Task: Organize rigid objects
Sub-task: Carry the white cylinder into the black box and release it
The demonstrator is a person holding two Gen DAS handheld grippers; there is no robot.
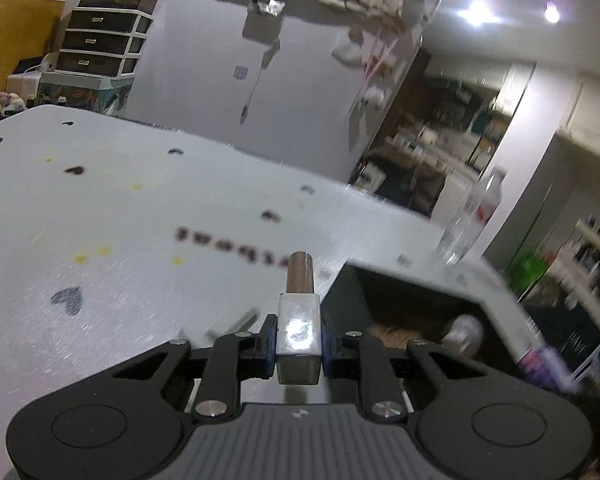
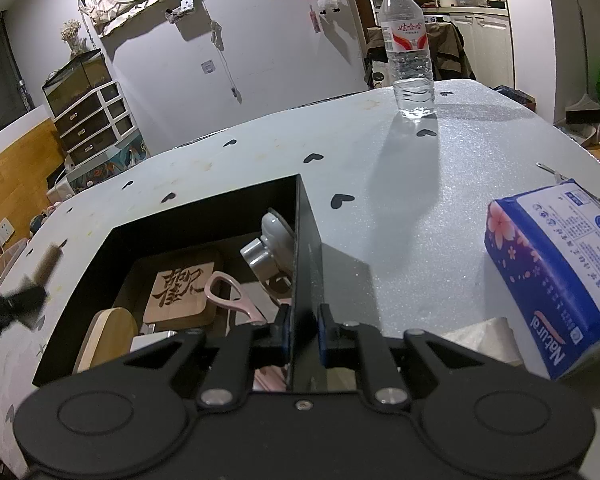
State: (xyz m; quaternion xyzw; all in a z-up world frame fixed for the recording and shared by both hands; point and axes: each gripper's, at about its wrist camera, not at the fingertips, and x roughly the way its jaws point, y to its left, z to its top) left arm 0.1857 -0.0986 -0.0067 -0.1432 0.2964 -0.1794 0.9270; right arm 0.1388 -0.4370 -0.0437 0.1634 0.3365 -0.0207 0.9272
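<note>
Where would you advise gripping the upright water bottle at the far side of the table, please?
Judging by its pose, take the water bottle across its labelled middle, jaws level, coming from the near side. It stands upright and alone on the table, and the label band looks straighter than the ribbed base or narrow cap.

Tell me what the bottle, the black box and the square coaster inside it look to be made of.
Bottle: clear thin plastic, glossy; you see through it, with a printed label. Black box: thin rigid sheet, probably metal or acrylic; its wall has a sharp edge and a smooth sheen. Square coaster: pale wood or bamboo, matte, with dark engraved characters.
</note>
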